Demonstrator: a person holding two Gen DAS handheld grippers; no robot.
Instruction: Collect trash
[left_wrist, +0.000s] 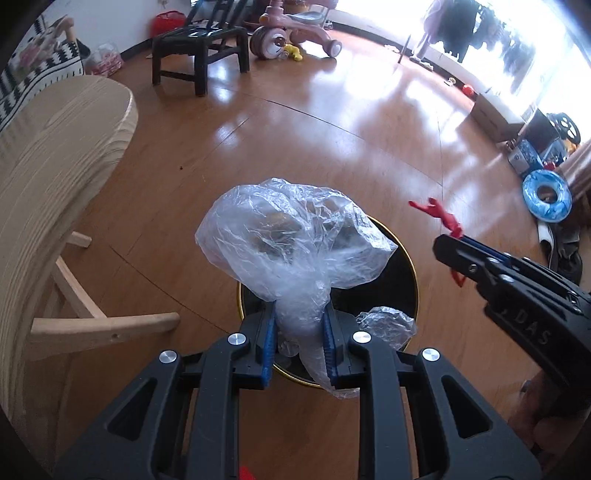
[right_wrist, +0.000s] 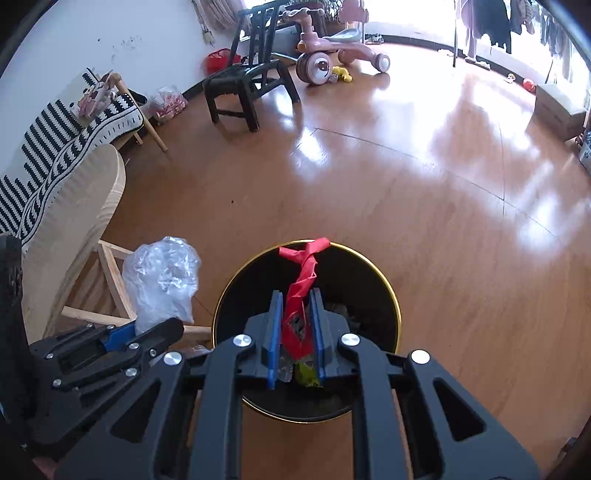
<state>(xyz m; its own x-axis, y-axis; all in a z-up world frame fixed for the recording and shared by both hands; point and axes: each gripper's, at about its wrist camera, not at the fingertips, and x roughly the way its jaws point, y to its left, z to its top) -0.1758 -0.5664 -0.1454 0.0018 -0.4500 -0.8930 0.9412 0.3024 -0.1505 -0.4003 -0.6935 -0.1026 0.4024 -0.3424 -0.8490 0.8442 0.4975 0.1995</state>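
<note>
Left gripper (left_wrist: 301, 325) clamped on clear plastic bag (left_wrist: 291, 240); right gripper (right_wrist: 295, 325) clamped on red wrapper (right_wrist: 304, 273); both above black bin (right_wrist: 384, 291). Release only when centred over the opening

The left gripper (left_wrist: 299, 332) points steeply down. Its jaws are squeezed tight on the twisted neck of a clear plastic bag (left_wrist: 291, 240), and the blue pads (left_wrist: 269, 343) press it from both sides. The right gripper (right_wrist: 295, 325) also tips steeply down, just beside the left one. Its jaws pinch a red wrapper (right_wrist: 303, 280) between them. A bit of the person's hand (left_wrist: 532, 417) shows behind the right gripper.
</note>
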